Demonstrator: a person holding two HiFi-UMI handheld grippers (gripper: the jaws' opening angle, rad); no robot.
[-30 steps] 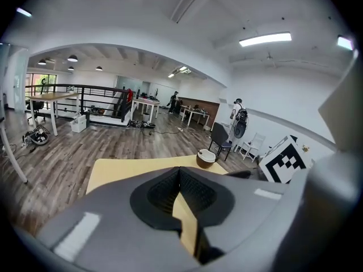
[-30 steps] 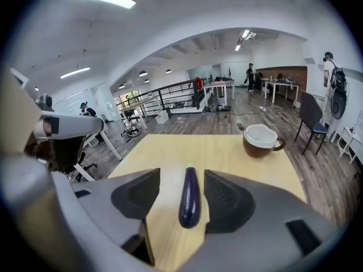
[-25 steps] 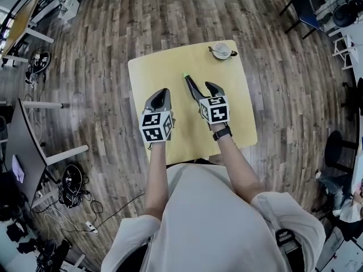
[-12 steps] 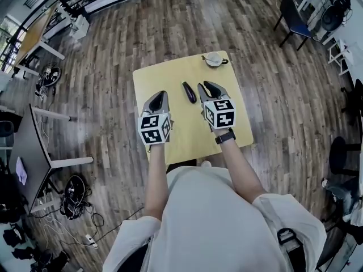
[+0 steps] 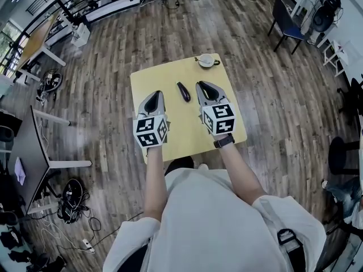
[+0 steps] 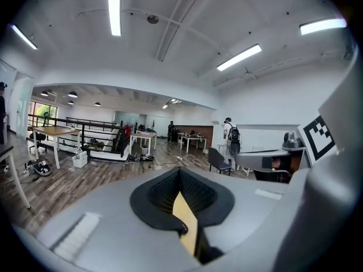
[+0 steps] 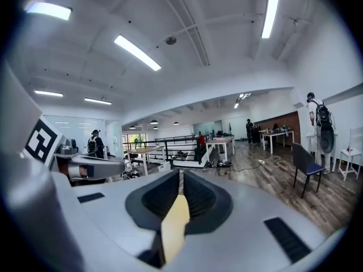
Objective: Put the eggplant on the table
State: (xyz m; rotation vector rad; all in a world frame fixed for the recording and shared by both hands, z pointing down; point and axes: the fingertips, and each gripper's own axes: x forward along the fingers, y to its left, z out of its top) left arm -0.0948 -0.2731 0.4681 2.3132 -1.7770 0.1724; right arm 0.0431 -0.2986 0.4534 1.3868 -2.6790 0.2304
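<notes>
The dark purple eggplant (image 5: 183, 91) lies on the yellow table (image 5: 181, 126), between my two grippers and free of both. My left gripper (image 5: 155, 94) hovers to its left with its jaws together and nothing in them. Just right of the eggplant, my right gripper (image 5: 199, 85) is raised above the table; its jaws are closing and nothing is between them. In the left gripper view the left gripper (image 6: 179, 170) points out level across the room, tips meeting. The right gripper view shows the right gripper (image 7: 180, 173) the same way.
A white cup on a saucer (image 5: 206, 60) stands at the table's far edge. A blue chair (image 5: 286, 16) is at the back right. Desks (image 5: 34, 146) and cables (image 5: 72, 194) crowd the wooden floor on the left.
Both grippers have risen away from the table. The right gripper's jaws, open next to the eggplant a second ago, have come together. The eggplant stays on the table.
</notes>
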